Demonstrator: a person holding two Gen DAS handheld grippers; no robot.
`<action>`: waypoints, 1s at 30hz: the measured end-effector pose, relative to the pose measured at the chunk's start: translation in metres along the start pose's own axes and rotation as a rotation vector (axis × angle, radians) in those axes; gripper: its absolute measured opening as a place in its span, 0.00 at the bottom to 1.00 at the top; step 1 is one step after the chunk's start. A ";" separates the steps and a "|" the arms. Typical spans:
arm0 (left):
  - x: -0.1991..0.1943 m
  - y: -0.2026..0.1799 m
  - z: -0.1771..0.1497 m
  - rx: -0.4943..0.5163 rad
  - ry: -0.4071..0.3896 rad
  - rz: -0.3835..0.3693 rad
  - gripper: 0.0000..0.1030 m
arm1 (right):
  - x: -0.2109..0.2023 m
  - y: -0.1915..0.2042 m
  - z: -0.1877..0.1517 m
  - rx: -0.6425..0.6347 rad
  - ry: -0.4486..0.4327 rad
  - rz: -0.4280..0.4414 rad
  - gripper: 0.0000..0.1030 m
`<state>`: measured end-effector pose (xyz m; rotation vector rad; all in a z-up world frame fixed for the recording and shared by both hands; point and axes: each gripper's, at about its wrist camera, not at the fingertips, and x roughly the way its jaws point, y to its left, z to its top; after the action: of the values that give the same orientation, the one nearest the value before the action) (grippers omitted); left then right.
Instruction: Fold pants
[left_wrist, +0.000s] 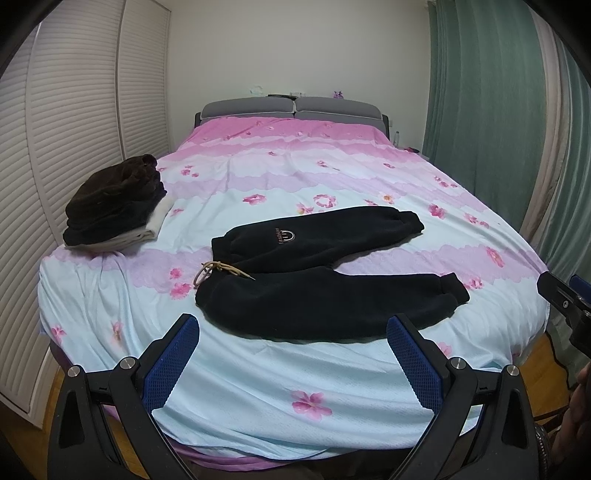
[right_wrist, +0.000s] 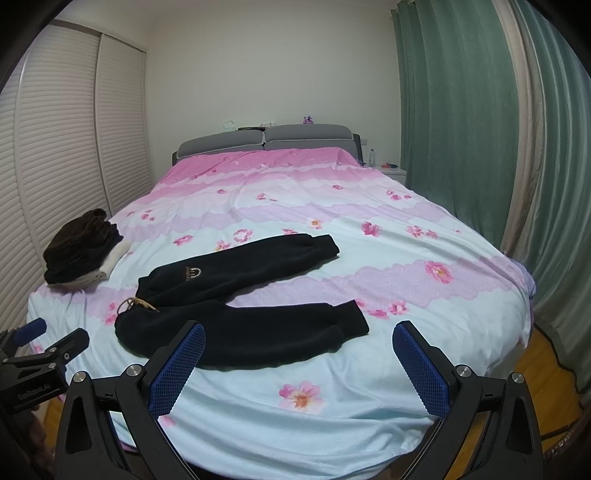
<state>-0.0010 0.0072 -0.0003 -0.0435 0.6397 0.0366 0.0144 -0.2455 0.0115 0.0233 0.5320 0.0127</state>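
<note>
Fuzzy black fleece pants (left_wrist: 314, 280) lie spread flat on the floral bed (left_wrist: 332, 398); left gripper (left_wrist: 291, 362) and right gripper (right_wrist: 299, 365), at 6 o'clock, jaws wide, empty.

Lighting: dim, even, soft shadows; bed (left_wrist: 295, 369) sharp; strong fisheye bending and dark vignette beyond it.

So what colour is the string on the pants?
The drawstring is tan, clearest in the left wrist view.
</note>
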 end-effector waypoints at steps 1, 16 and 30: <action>0.000 0.001 0.000 0.000 0.000 -0.001 1.00 | 0.000 0.000 0.000 0.000 0.000 0.000 0.99; -0.001 -0.001 0.001 0.003 -0.003 0.002 1.00 | 0.002 -0.003 0.003 0.005 -0.001 -0.003 0.99; -0.002 -0.001 0.001 0.004 -0.005 0.003 1.00 | 0.002 -0.002 0.003 0.005 0.000 -0.004 0.99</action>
<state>-0.0018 0.0063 0.0015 -0.0382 0.6347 0.0381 0.0175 -0.2477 0.0131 0.0276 0.5319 0.0072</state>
